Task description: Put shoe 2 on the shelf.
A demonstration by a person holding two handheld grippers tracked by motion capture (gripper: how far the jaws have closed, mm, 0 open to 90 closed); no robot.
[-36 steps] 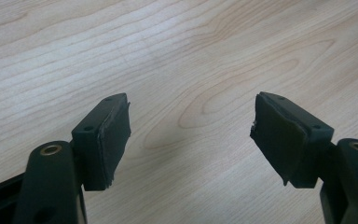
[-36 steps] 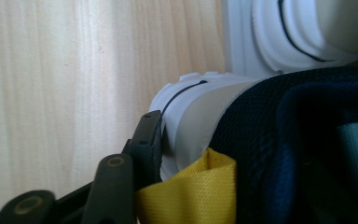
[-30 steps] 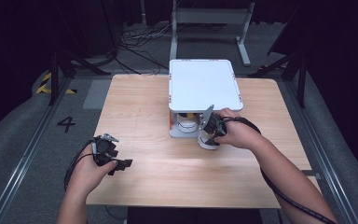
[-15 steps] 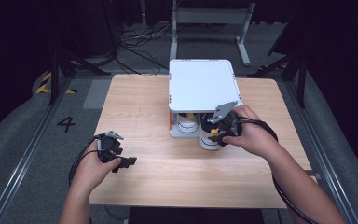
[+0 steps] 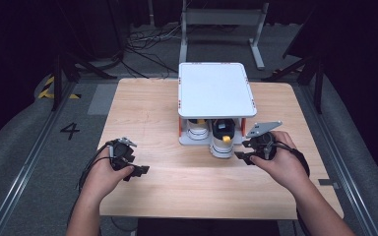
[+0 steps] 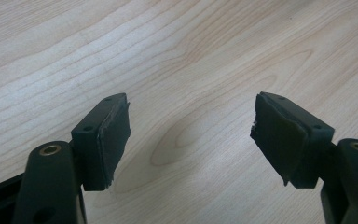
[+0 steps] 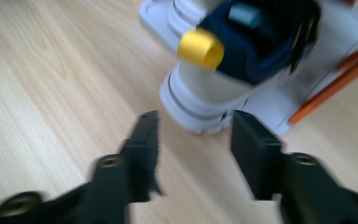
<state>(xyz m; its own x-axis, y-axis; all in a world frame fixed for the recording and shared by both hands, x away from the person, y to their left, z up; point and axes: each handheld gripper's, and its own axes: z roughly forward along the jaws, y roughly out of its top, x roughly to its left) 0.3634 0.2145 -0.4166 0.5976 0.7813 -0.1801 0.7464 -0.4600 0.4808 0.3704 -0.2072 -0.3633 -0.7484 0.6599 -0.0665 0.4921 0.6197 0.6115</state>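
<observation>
A white shoe (image 5: 223, 141) with a dark opening and a yellow heel loop (image 7: 200, 48) stands on the table, its heel poking out from under a white shelf rack (image 5: 215, 88) with orange posts. A second white shoe (image 5: 197, 129) sits beside it under the rack. My right gripper (image 5: 241, 151) hovers just right of the protruding shoe, apart from it. Its jaws have just been closing, and in the right gripper view the gripper (image 7: 196, 140) holds nothing, with a gap between the jaws. My left gripper (image 5: 140, 170) rests low over the near left of the table, open and with nothing in it (image 6: 191, 135).
The wooden table (image 5: 177, 191) has bare room in front of the rack and between my hands. Dark floor, cables and a metal stand lie beyond the far edge.
My right gripper has drawn back from the shoe at the rack's front, moving right and toward me. The shoe now stands free, partly out of the rack. The left hand has barely moved.
</observation>
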